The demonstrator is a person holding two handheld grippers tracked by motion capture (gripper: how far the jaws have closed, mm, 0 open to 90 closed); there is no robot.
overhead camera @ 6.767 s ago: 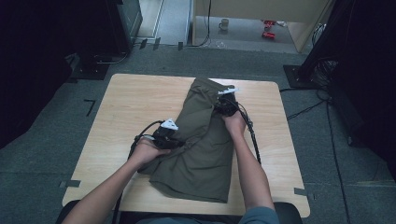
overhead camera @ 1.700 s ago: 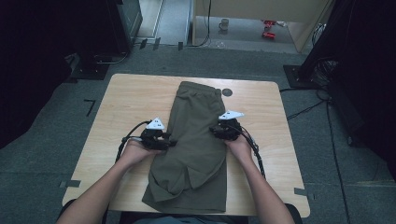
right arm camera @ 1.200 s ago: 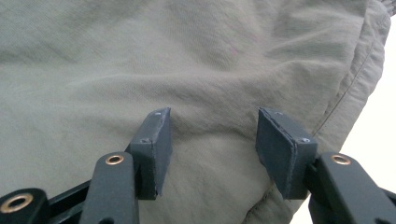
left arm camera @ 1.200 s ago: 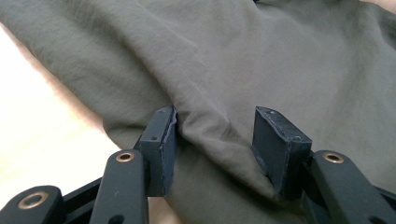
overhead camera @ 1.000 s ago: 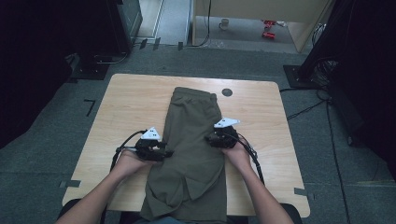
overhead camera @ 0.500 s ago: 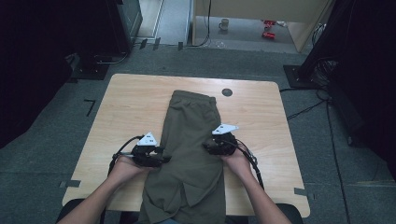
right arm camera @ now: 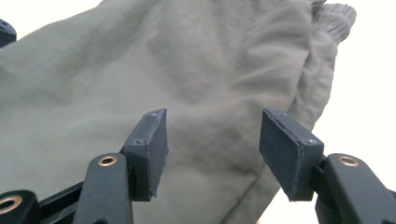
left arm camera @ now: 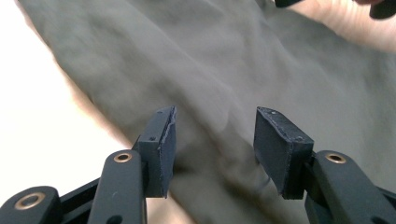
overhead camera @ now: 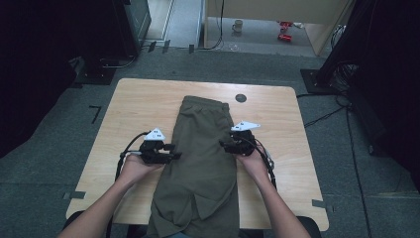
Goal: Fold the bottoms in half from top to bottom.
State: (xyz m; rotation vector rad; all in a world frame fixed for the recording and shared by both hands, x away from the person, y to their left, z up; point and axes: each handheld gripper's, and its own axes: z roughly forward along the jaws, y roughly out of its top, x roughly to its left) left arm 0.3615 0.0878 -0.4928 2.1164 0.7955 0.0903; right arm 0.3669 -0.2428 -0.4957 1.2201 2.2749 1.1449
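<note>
Olive shorts [overhead camera: 200, 163] lie folded lengthwise down the table [overhead camera: 133, 104] centre, waistband at far end, leg hems hanging off the near edge. Left gripper [overhead camera: 173, 156] at the shorts' left edge, right gripper [overhead camera: 225, 146] at the right edge; both w/ jaws apart, cloth lying beyond them, nothing pinched. Risks: overhanging hems could drag the fabric off the near edge; closing now may catch just the top layer & undo the fold.
</note>
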